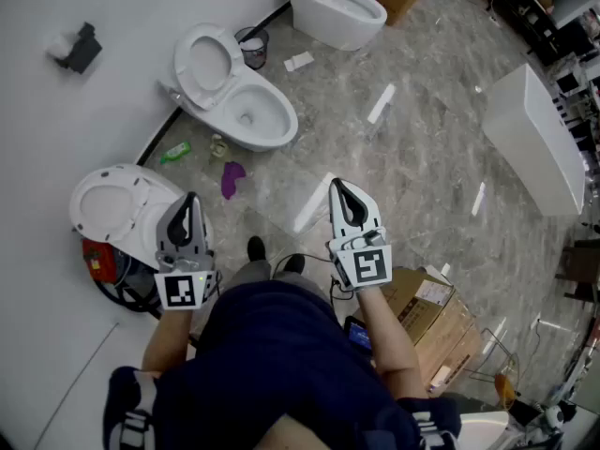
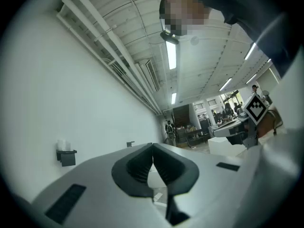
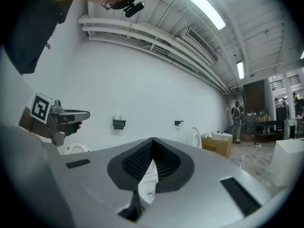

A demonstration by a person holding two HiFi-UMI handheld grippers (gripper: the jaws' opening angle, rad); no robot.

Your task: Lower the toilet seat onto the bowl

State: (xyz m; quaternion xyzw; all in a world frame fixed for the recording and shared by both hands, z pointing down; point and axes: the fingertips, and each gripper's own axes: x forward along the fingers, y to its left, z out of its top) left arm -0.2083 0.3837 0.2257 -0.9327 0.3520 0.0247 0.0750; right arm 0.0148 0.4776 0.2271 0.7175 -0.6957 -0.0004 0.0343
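Observation:
Three white toilets stand along the wall in the head view. The nearest toilet is at the left, partly behind my left gripper, with its round seat facing up at the camera. The middle toilet has its seat raised against the wall. My right gripper hangs over the bare floor, apart from all toilets. Both grippers are shut with nothing between their jaws, as the left gripper and right gripper views show. A toilet bowl shows below the right jaws.
A purple cloth, a green bottle and a small bin lie near the middle toilet. A cardboard box stands at my right, a red item beside the nearest toilet, and a long white unit at far right.

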